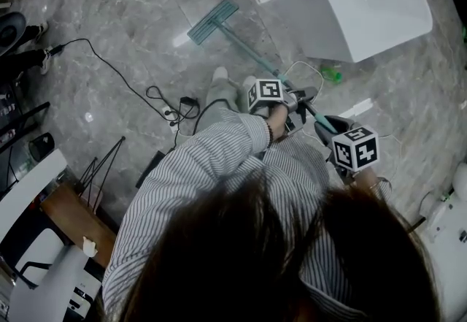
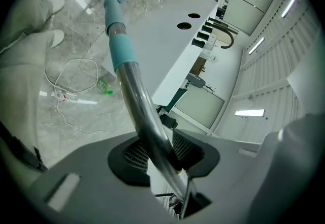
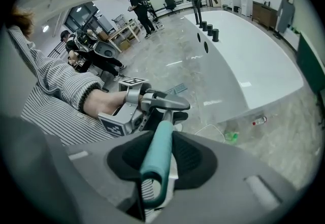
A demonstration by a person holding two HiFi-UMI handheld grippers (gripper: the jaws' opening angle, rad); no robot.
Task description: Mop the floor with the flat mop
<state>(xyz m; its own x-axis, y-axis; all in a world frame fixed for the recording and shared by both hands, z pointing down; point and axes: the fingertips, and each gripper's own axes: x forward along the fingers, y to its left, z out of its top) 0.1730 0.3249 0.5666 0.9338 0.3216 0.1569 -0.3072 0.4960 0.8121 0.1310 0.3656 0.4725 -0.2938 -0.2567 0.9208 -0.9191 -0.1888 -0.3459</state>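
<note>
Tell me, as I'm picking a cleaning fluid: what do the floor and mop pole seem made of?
Floor: polished grey stone or stone-look tile, veined, with glossy reflections. Mop pole: shiny metal tube with bright highlights, likely steel or aluminium; its teal sleeve looks matte plastic.

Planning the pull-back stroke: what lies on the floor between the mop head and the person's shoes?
Nothing: the head view shows bare floor between the mop head and the shoes. The green object lies right of the handle.
</note>
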